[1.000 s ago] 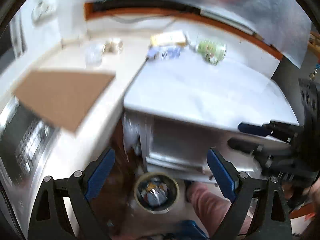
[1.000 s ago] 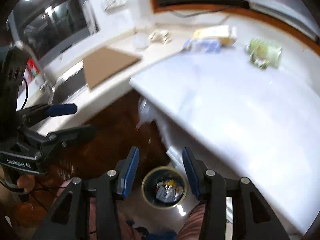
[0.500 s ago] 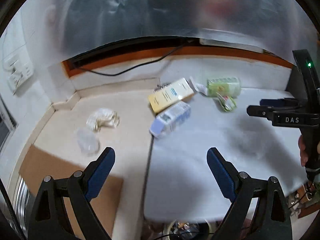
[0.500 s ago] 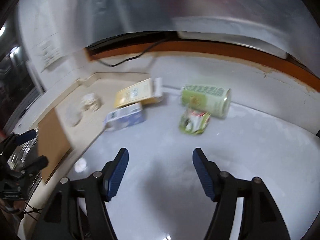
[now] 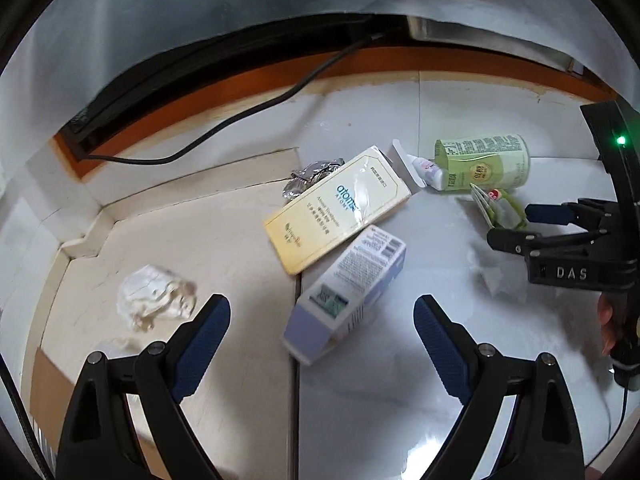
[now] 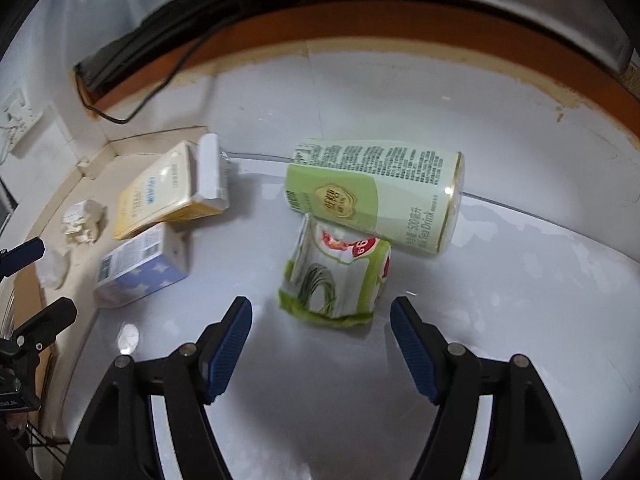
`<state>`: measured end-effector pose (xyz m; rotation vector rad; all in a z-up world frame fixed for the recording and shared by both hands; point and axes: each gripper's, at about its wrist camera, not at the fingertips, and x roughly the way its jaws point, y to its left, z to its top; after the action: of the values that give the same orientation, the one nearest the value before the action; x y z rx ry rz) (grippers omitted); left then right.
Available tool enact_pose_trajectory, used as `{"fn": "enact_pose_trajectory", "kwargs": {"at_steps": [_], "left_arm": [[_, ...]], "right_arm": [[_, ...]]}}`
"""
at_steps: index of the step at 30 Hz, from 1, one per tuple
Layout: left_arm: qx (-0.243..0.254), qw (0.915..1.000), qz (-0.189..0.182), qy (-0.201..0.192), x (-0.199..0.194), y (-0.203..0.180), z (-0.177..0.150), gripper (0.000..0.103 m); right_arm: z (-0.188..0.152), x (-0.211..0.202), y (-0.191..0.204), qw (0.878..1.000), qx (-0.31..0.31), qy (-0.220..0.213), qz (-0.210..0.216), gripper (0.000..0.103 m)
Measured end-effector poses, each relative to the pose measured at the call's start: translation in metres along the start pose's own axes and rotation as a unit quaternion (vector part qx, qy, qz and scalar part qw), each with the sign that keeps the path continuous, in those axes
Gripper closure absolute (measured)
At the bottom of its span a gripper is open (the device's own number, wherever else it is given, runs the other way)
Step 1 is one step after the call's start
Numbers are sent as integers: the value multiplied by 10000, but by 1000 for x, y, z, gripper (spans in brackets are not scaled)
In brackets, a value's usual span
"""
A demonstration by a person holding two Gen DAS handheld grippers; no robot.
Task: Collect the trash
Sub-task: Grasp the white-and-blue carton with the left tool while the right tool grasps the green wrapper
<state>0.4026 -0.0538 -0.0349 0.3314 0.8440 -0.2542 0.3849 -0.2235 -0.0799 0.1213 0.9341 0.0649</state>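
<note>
The right tongs (image 6: 321,332), jaws opening and empty, hover just short of a green wrapper (image 6: 334,280) with a green can (image 6: 376,200) lying beyond it, while the left tongs (image 5: 322,332), wide open and empty, frame a blue-white carton (image 5: 346,292) on the desk (image 5: 400,400).

A: Where does everything lie relative to the tea can (image 6: 376,196)?

B: The can lies on its side on the worktop (image 6: 500,300), near the back wall. The crumpled wrapper (image 6: 336,276) lies just in front of it, touching it.

A: And to its left?

B: The flat box (image 6: 154,192) lies left of the can, with the small carton (image 6: 140,268) in front of that box. The wad of paper (image 6: 82,222) lies farther left still.

A: Behind the flat box?

B: In the left wrist view, a ball of foil (image 5: 308,178).
</note>
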Motion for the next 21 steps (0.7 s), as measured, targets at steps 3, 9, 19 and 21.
{"fn": "enact_pose_trajectory", "kwargs": {"at_steps": [3, 9, 19, 21], "left_arm": [[35, 9999, -25, 97, 17, -2, 7, 11], [20, 9996, -65, 287, 40, -4, 13, 11], [-62, 9985, -309, 456, 56, -10, 9, 47], [-49, 9988, -293, 380, 52, -14, 6, 56]], "right_arm": [[2, 9, -2, 9999, 107, 60, -26, 30], [5, 13, 0, 9998, 145, -79, -73, 30], [5, 11, -5, 9989, 303, -330, -126, 56], [4, 10, -11, 9988, 347, -339, -42, 65]]}}
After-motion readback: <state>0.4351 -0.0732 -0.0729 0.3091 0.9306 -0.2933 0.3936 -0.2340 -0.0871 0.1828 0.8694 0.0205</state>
